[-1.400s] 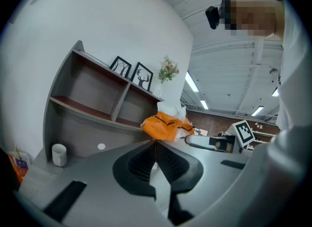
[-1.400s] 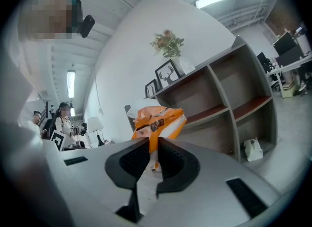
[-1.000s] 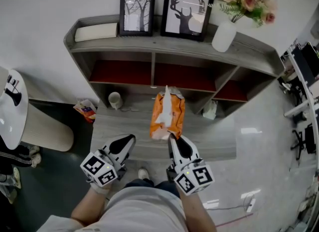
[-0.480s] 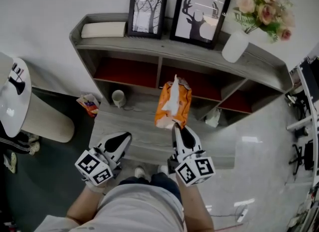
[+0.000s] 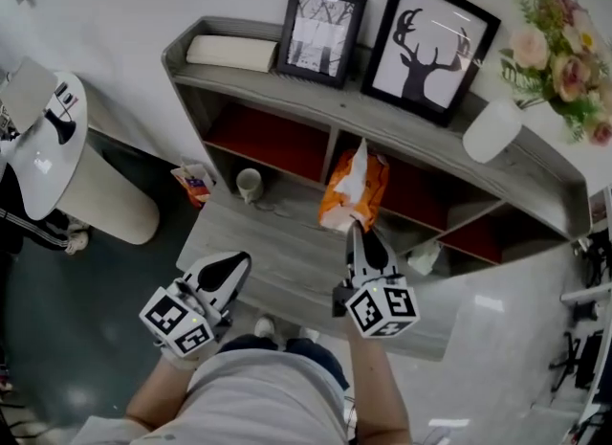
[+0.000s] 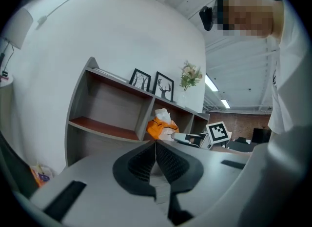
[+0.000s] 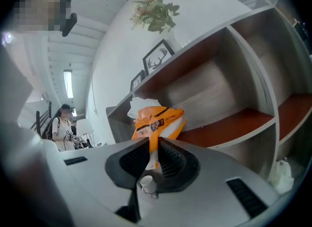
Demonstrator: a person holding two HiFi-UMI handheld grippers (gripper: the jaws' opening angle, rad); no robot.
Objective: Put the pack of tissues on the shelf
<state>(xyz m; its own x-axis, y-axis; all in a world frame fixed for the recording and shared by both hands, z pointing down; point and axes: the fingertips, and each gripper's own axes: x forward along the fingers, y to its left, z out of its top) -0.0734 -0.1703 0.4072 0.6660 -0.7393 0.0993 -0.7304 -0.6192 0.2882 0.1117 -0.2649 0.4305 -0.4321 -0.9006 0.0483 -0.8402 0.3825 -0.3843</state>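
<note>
The right tongs [image 5: 356, 231] are clamped on the lower end of the orange pack of tissues [image 5: 354, 189]. They hold it upright in the air just in front of the shelf [image 5: 382, 127], at its middle red-floored opening and below its top board. The left tongs [image 5: 236, 263] are pressed together with nothing between them, low before the shelf's left half.
</note>
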